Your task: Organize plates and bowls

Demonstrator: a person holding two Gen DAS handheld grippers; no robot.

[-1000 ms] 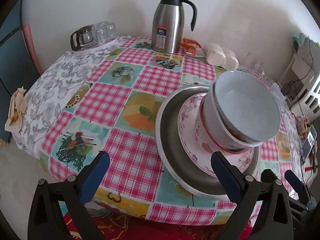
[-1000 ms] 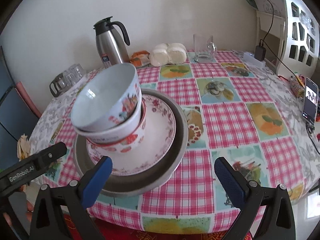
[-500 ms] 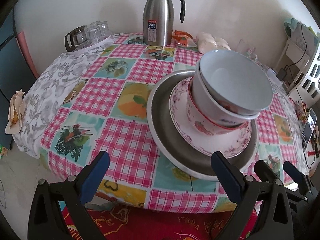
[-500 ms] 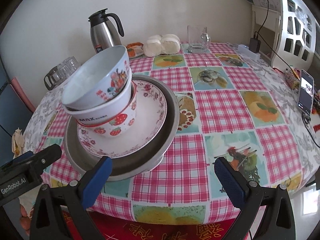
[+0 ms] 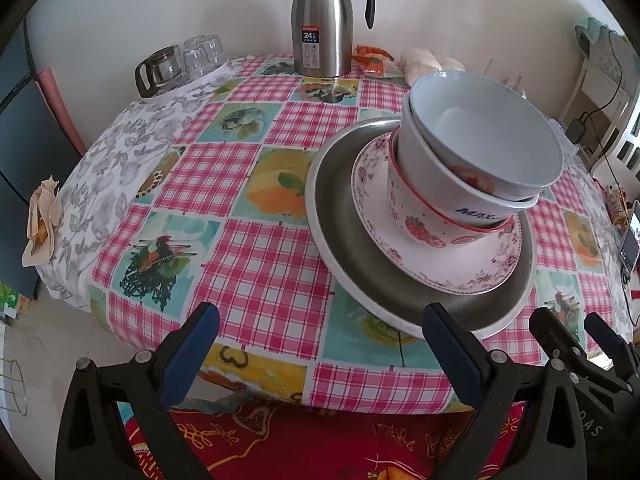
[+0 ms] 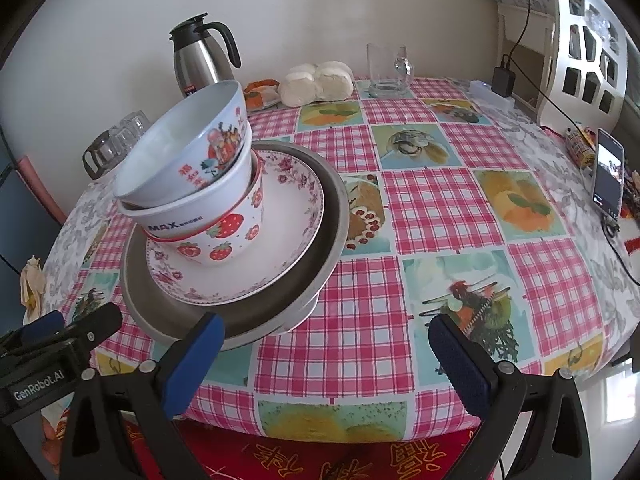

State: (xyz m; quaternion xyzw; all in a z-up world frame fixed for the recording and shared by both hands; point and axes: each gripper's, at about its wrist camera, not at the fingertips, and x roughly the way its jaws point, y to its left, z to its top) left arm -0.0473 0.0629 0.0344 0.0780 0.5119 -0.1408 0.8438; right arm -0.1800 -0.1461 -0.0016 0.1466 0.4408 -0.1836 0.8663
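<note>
Near the table's front edge, well in front of the thermos (image 5: 322, 28), we find three bowls (image 5: 476, 176) nested on a floral plate (image 5: 436, 258) inside the steel tray (image 5: 340, 248), widest lowest for stability. Left gripper (image 5: 318, 354) and right gripper (image 6: 326, 354) hover short of the tray, jaws spread, empty.

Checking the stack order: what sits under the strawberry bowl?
The strawberry bowl stands on a floral-rimmed plate, which lies in a metal dish on the checked tablecloth. What lies beneath the metal dish is hidden.
</note>
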